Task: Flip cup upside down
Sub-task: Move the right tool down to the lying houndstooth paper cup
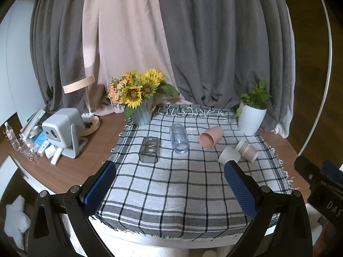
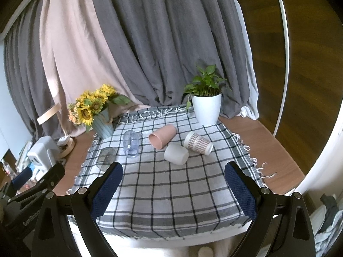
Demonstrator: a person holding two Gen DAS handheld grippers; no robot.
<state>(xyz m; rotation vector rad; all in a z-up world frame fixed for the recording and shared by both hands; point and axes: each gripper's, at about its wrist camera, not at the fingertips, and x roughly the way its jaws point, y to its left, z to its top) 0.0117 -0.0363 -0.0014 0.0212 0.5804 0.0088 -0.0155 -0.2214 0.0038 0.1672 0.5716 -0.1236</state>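
Note:
Several cups lie on their sides on the checked cloth [image 1: 171, 184]: a dark clear square cup [image 1: 149, 150], a clear round cup [image 1: 179, 138], a pink cup [image 1: 210, 137], a white cup [image 1: 229, 154] and a patterned paper cup [image 1: 247, 150]. In the right wrist view they are the dark cup [image 2: 105, 157], clear cup [image 2: 131, 143], pink cup [image 2: 162, 136], white cup [image 2: 176, 154] and patterned cup [image 2: 198, 143]. My left gripper [image 1: 169, 173] is open and empty over the cloth's near half. My right gripper [image 2: 173, 173] is open and empty, short of the white cup.
A sunflower vase [image 1: 140, 98] stands at the cloth's back left and a white plant pot [image 1: 251, 115] at the back right. A grey projector [image 1: 63, 132], a lamp base and small clutter sit on the wooden desk to the left. Curtains hang behind.

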